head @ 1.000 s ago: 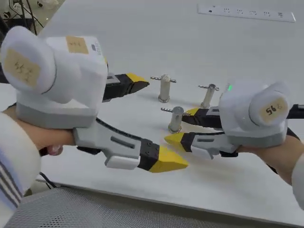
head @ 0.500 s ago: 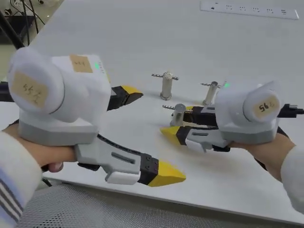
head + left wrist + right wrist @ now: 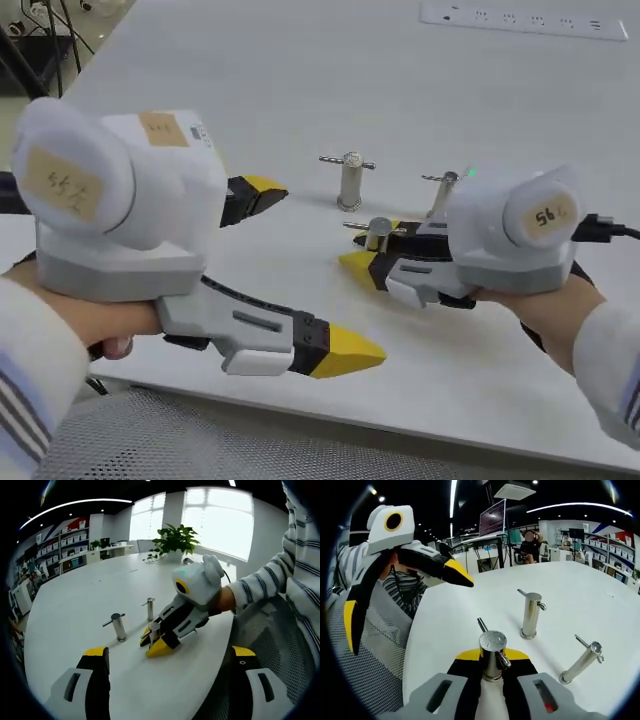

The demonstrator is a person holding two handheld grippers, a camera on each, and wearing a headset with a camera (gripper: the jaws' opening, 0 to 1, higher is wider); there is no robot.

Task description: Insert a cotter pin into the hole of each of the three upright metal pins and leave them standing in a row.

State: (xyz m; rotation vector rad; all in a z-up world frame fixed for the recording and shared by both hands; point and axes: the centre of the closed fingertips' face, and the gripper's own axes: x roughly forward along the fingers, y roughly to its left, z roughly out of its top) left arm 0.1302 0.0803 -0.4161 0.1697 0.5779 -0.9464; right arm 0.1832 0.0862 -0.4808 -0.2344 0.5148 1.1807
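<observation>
While left tool (image 3: 318, 270) hangs wide, gripping nothing, right tool (image 3: 492, 656) clamps upright silver cylindrical metal pin (image 3: 492, 645), thin cotter pin (image 3: 481, 624) through top; second pin (image 3: 531, 615), third pin (image 3: 580, 665) beyond tips on white desk (image 3: 470, 605).

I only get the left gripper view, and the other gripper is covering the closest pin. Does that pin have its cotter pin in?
Observer: Yes. The right gripper view shows a cotter pin through the near pin, up by its cap.
Kid: Is anybody else in the room?
Observer: The right gripper view shows a person sitting in the background.
</observation>
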